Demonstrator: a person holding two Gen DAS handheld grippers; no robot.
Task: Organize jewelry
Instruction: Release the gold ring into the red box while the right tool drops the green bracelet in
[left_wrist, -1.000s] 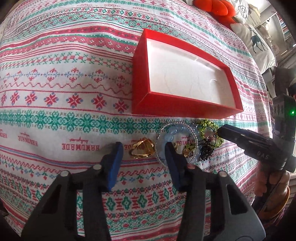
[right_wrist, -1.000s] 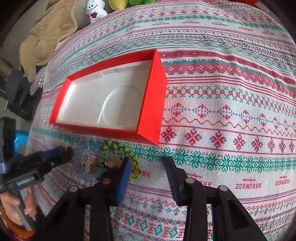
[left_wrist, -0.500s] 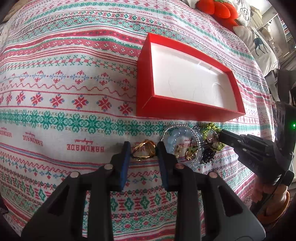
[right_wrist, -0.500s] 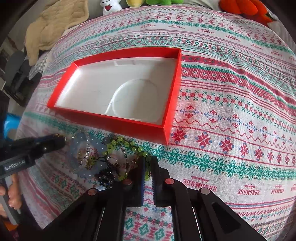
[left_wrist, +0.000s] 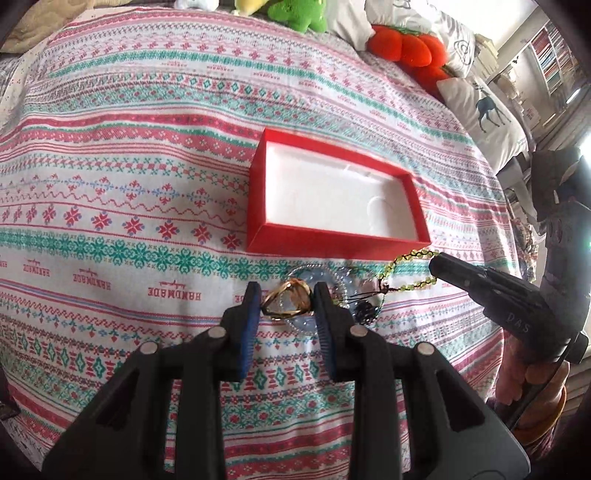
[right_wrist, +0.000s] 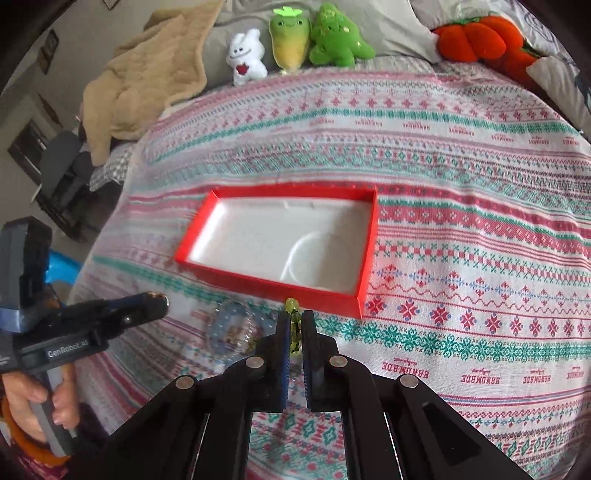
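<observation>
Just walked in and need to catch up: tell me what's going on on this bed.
A person is sorting jewelry with a handheld gripper in each hand. The left gripper is shut on a gold ring, and the right gripper is shut on a green bead bracelet, both above the patterned bedspread. The jaws of both have just been closing on these pieces. A clear blue bracelet and a dark beaded piece lie on the cloth. The red box beyond them has nothing in it yet.

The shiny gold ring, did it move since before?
Yes. The gold ring has gone up off the patterned cloth, pinched in the left gripper, nearer the red cardboard box.
</observation>
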